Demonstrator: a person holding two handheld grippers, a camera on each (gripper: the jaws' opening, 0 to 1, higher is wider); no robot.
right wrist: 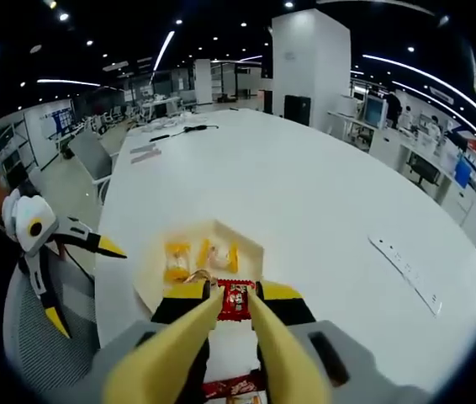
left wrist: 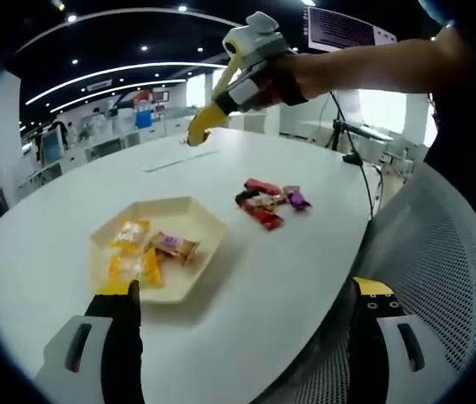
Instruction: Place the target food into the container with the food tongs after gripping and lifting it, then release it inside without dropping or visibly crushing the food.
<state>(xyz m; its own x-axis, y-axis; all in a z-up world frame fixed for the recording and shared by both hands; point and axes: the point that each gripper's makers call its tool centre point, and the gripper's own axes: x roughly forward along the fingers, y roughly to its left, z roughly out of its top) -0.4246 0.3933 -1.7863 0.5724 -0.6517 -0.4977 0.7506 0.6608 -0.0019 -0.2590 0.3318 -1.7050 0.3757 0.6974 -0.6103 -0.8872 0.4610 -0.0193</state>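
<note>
**Red candy held above the tray — release is the risk**

The right hand-held gripper (right wrist: pixel 235 305) is clamped on a red candy (right wrist: pixel 236 300), just over the near edge of the tray (right wrist: pixel 251 244), where yellow sweets (right wrist: pixel 176 257) already lie. Opened too early, it could drop onto the surface (right wrist: pixel 322 194); too tight a squeeze could crush it. The left hand-held gripper (left wrist: pixel 242 299) hangs with jaws wide apart near the surface's edge — loose candies (left wrist: pixel 267 202) sit mid-surface.

White table (left wrist: pixel 305 252) with hexagonal tray (left wrist: pixel 208 215), loose candy pile (left wrist: pixel 269 202).
</note>
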